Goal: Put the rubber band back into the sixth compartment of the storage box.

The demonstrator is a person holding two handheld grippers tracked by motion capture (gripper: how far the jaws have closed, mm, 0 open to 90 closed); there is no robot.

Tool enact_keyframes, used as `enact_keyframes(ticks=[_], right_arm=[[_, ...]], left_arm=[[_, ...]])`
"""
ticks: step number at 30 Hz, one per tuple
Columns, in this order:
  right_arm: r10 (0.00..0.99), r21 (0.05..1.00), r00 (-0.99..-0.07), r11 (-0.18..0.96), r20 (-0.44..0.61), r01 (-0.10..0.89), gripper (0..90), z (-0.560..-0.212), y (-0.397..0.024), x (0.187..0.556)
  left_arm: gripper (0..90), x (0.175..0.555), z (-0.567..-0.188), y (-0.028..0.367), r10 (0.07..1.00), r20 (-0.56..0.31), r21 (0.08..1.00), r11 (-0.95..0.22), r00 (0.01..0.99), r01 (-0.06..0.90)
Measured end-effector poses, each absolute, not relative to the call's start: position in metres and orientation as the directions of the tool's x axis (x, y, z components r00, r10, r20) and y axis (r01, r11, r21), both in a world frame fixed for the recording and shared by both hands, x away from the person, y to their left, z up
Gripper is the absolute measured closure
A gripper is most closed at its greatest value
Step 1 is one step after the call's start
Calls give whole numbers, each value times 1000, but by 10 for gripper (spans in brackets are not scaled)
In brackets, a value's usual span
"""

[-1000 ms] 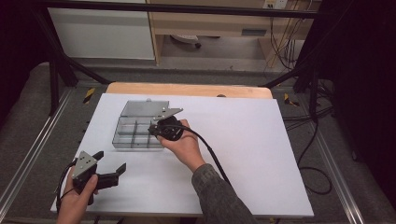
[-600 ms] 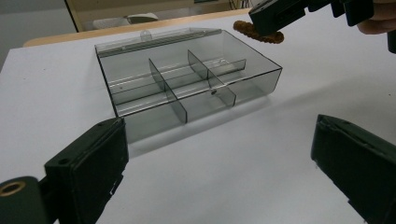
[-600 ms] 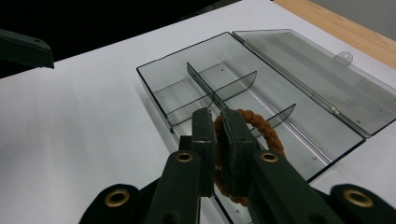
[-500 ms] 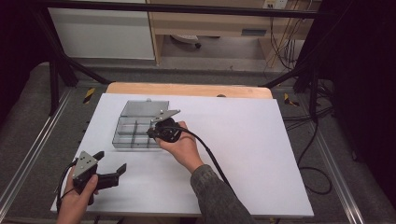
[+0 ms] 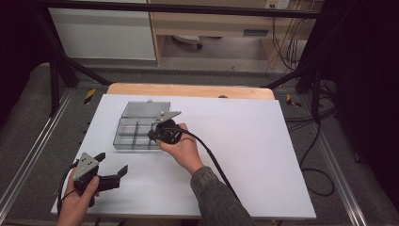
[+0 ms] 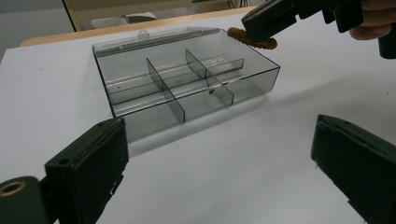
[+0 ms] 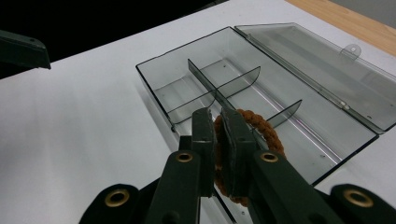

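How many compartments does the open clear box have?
5, none visibly hidden. In the organizer box: three in the row nearer the hinged lid, two in the front row. The right gripper holds a brown braided ring above one corner compartment.

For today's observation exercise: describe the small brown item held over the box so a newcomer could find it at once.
Start at the white table and find the clear smoky compartment box with its lid open. Above its near right corner the right gripper is shut on a brown braided ring. It is the only brown, rope-like thing there; the box's compartments look empty.
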State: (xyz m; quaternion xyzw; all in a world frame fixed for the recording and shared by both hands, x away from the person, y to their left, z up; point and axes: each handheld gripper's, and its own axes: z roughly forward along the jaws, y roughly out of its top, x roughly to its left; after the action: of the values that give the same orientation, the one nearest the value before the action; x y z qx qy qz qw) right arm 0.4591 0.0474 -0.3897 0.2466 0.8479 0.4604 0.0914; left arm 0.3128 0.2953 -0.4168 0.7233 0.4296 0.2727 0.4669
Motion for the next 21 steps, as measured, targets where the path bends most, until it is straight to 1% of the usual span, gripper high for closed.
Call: enact_keyframes(ticks=[6,13,21], right_arm=[[508,819,-858,457,80,347,848,-394,49,461],[518,818,-847,434,117,378,848,-398,50,466],[528,802,-843,457,104,385,847,-405,51,469]], left_arm=[[43,313,-417,295,875,-6,909,-197,484,367],[43,313,-417,295,873,-7,908,-198,487,369],[43,313,-417,294,872,-7,908,-200,489,368]])
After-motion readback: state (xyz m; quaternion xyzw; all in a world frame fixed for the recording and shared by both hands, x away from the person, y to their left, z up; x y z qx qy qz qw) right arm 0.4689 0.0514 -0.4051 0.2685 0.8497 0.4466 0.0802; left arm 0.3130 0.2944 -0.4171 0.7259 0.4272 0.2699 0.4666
